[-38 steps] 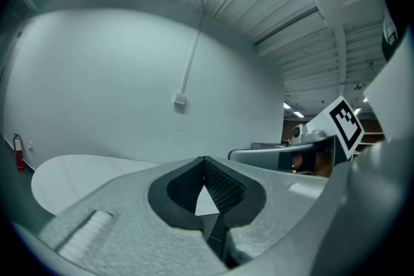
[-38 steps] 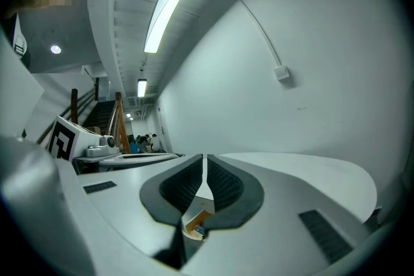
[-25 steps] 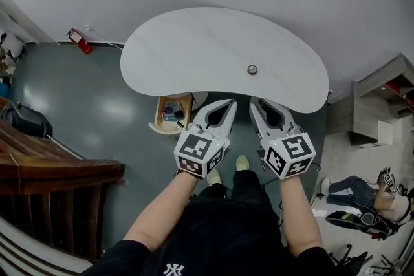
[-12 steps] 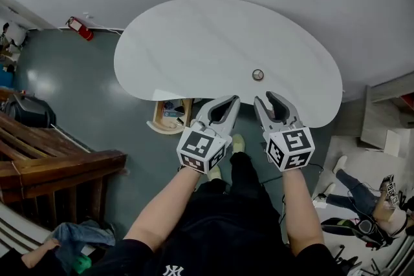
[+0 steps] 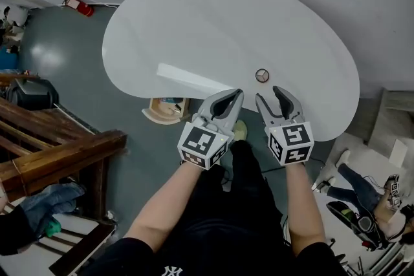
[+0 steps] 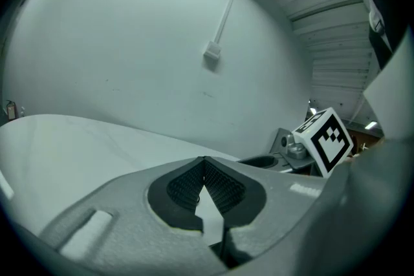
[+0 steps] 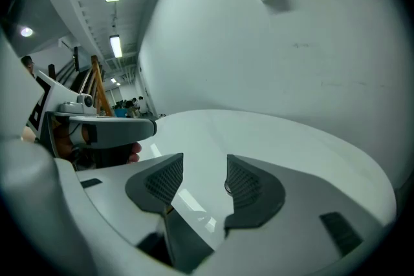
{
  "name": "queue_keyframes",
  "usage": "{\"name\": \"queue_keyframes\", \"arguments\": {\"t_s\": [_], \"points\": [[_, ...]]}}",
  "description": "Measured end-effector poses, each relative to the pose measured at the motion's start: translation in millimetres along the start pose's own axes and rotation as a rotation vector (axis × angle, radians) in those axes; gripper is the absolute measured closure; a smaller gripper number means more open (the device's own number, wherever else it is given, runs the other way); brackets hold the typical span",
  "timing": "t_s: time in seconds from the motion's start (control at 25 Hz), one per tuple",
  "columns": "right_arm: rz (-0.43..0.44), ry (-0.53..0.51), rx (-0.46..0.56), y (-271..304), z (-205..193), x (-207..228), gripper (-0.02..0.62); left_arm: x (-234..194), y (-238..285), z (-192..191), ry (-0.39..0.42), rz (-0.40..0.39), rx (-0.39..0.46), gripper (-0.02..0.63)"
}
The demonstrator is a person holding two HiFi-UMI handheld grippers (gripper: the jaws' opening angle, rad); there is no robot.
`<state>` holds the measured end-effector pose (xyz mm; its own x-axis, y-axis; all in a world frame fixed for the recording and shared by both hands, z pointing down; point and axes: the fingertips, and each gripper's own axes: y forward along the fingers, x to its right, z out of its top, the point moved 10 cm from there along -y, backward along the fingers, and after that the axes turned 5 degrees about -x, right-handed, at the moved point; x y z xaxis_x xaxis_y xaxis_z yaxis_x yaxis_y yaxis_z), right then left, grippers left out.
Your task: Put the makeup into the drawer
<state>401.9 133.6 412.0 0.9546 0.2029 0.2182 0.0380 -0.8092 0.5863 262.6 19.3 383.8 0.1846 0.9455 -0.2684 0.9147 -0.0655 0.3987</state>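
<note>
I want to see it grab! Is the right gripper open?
Open: the right gripper has its pads apart, nothing between them; jaws have just been opening.

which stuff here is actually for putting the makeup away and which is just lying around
For the job:
- small round makeup container, on the white table
- open wooden drawer, below the table's near edge

Just lying about:
- red fire extinguisher, by the far wall
- dark wooden furniture, at the left

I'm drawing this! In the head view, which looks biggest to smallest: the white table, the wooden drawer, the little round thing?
1. White table
2. Wooden drawer, partly hidden under the table and farther away
3. Little round thing
</note>
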Motion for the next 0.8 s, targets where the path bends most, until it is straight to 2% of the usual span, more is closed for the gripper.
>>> {"name": "queue_keyframes", "arguments": {"t_s": [0.08,0.24,0.44,0.8], "points": [[0.003,0.007,-0.035,13.3,-7.4,8.5,0.38,-3.8,9.3,-6.0,0.0,0.0,-0.016,0.597],[-0.008,0.002,-0.1,37.8,-20.5,-8.3,0.371,-20.9,-3.8,-22.7,-0.005,-0.002,-0.043,0.597],[-0.011,-0.015,-0.179,66.8,-35.5,-7.3,0.351,-32.8,0.2,-40.3,-0.017,0.009,-0.077,0.597],[-0.015,-0.05,-0.296,105.1,-50.5,-5.9,0.33,-48.6,7.6,-56.6,-0.063,0.035,-0.106,0.597]]}}
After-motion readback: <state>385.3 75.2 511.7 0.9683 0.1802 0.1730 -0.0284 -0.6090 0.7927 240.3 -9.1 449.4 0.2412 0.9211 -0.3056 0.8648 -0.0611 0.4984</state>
